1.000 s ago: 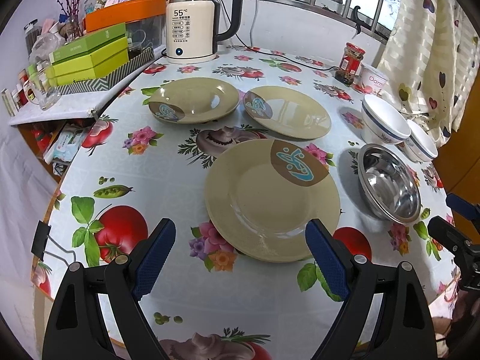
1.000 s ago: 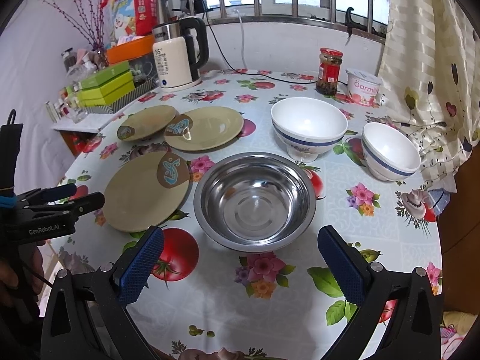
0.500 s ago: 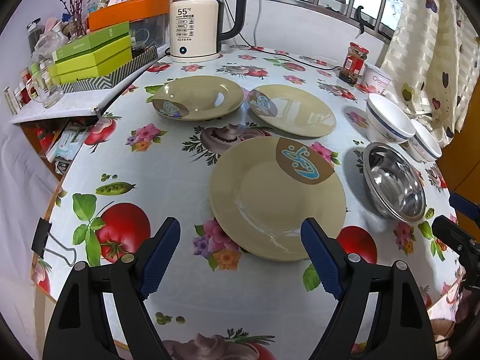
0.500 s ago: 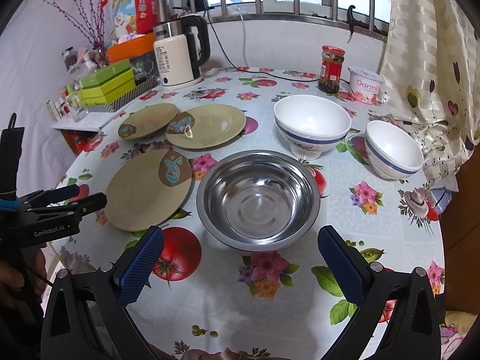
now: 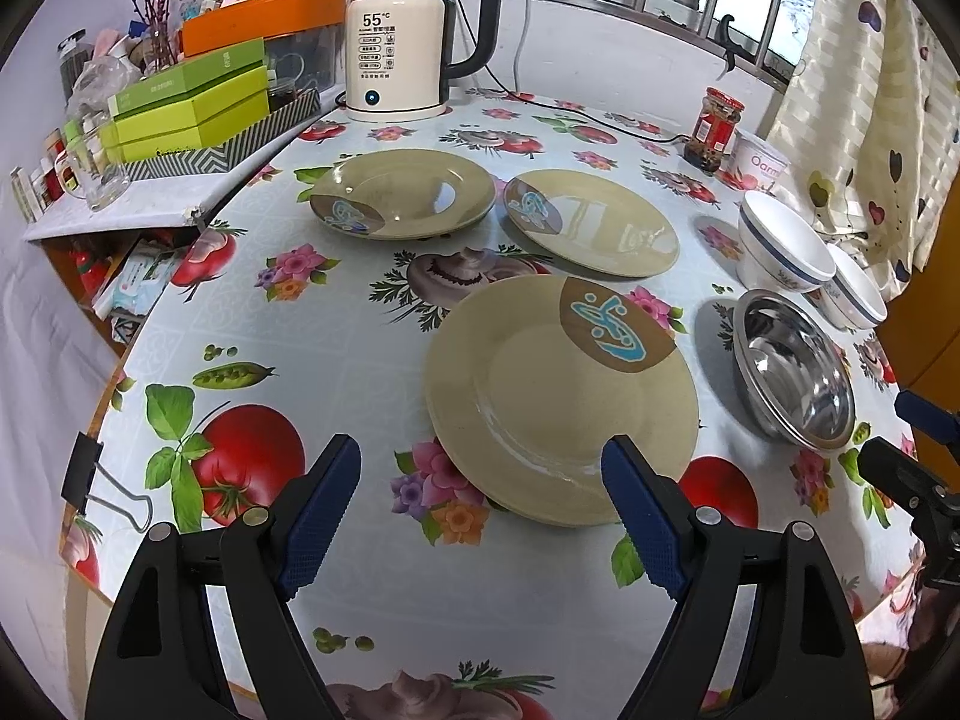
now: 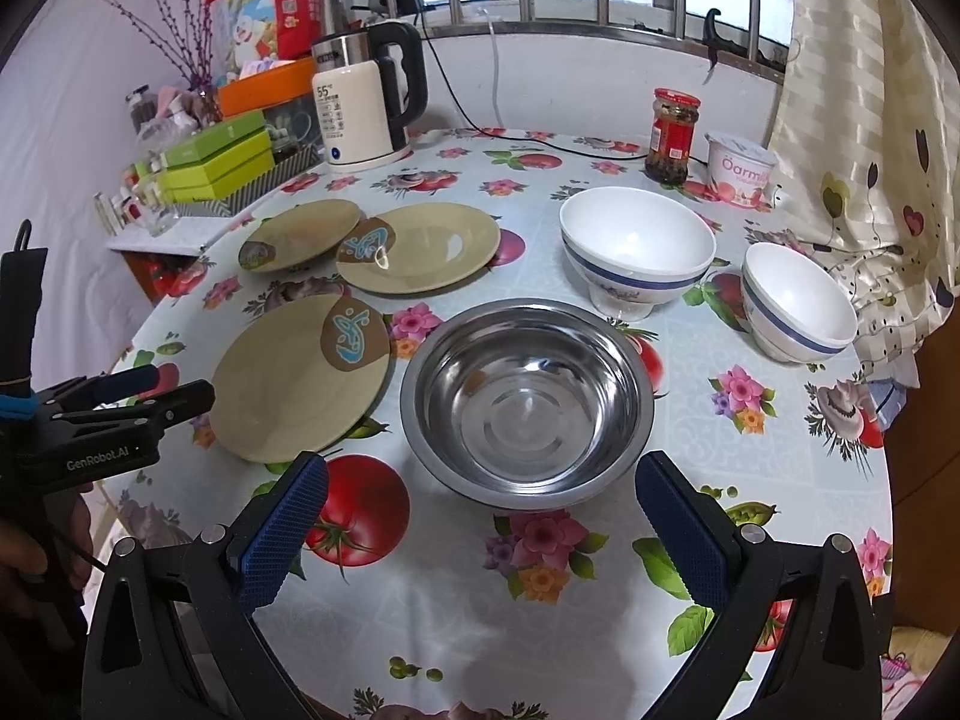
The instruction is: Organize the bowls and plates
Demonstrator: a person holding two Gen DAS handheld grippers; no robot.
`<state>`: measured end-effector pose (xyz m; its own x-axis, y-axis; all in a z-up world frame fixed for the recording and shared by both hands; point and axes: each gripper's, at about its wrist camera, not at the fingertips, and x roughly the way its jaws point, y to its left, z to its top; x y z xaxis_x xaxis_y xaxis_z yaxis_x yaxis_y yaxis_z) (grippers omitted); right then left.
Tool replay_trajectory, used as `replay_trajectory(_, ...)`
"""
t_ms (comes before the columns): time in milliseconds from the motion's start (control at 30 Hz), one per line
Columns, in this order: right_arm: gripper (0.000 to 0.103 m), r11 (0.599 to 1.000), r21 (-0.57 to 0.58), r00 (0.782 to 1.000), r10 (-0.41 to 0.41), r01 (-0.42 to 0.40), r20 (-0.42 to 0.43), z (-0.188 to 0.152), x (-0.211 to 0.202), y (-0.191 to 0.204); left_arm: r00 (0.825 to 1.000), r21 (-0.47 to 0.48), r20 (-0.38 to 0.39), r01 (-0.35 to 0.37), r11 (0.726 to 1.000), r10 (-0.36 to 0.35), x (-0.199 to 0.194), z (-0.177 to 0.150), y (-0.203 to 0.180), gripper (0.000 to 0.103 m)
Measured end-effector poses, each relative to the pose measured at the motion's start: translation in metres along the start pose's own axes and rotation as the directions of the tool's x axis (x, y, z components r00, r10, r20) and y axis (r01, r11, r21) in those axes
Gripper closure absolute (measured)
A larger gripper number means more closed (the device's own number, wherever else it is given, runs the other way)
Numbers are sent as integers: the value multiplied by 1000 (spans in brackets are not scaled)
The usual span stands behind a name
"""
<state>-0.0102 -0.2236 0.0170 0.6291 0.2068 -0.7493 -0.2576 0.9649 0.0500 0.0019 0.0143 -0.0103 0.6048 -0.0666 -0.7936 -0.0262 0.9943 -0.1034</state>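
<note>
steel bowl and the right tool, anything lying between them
Nothing: in the right wrist view only bare flowered tablecloth lies between the open right tool and the steel bowl.

Steel bowl (image 6: 528, 405) before open hand-held gripper (image 6: 480, 531)

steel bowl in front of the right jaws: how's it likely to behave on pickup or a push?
The steel bowl looks thin-walled and empty, so probably light and stiff. Its polished, mirror-like wall and rolled rim suggest the pads may slip unless they pinch the rim. It sits on a glossy tablecloth, so a push would likely slide it rather than tip it, given the wide, low shape.
</note>
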Motion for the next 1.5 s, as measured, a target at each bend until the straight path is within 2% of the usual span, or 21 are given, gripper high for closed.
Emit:
replay_trajectory(567,0,1000,-10,1000,2,-2,-10,3,4,6,1000,-1,-3,7,1000,-7,4,1,2,20)
replay_trajectory(900,0,998,-56,999,22,-23,-26,26,16,21,1000,-29,21,-14,999,14,2,11,15,20)
replay_trajectory(1500,0,986,-129,994,105,-109,-39,68,42,58,998,-105,38,-54,993,58,9,22,49,20)
